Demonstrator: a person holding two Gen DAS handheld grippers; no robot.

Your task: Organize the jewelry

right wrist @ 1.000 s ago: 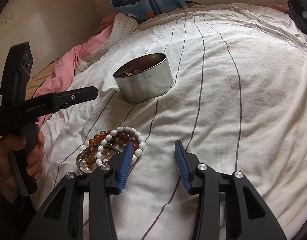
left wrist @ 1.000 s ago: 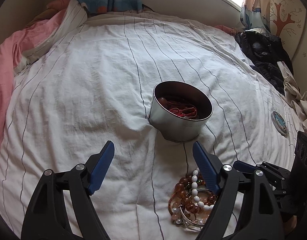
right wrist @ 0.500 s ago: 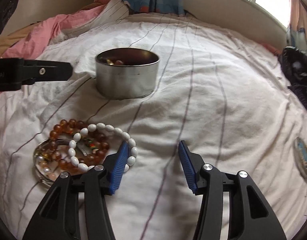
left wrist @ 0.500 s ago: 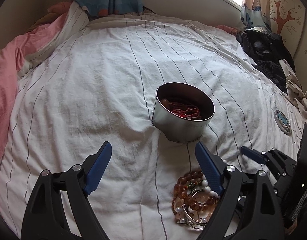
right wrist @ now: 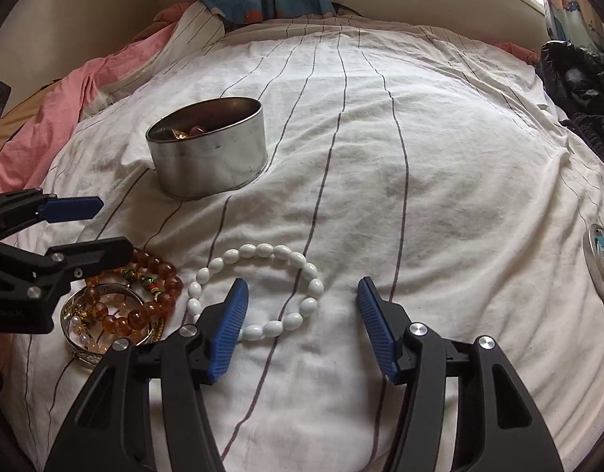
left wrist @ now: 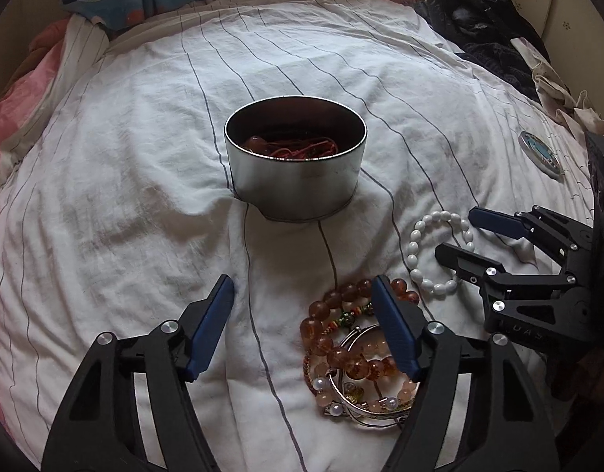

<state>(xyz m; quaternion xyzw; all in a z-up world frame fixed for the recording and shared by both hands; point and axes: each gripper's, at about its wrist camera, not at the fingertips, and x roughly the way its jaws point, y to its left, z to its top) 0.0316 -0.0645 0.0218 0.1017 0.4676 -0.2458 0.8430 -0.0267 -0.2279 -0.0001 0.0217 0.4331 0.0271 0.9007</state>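
Observation:
A round metal tin (left wrist: pixel 296 157) with red cords and beads inside sits on the white striped bedsheet; it also shows in the right wrist view (right wrist: pixel 207 149). A white bead bracelet (right wrist: pixel 255 291) lies alone on the sheet, its near edge by my right gripper's left finger; it also shows in the left wrist view (left wrist: pixel 439 251). A pile of amber beads, a metal bangle and pearl strands (left wrist: pixel 353 354) lies under my left gripper's right finger. My left gripper (left wrist: pixel 302 326) is open and empty. My right gripper (right wrist: pixel 300 322) is open and empty.
A round tin lid (left wrist: pixel 540 153) lies on the sheet at the right; it also shows in the right wrist view (right wrist: pixel 601 267). Dark clothes (left wrist: pixel 483 27) are heaped at the far right. A pink blanket (right wrist: pixel 58 110) lies along the left side.
The white bracelet has been pulled off the pile and now lies apart to its right. The right gripper has opened wider. The left gripper has moved closer to the tin.

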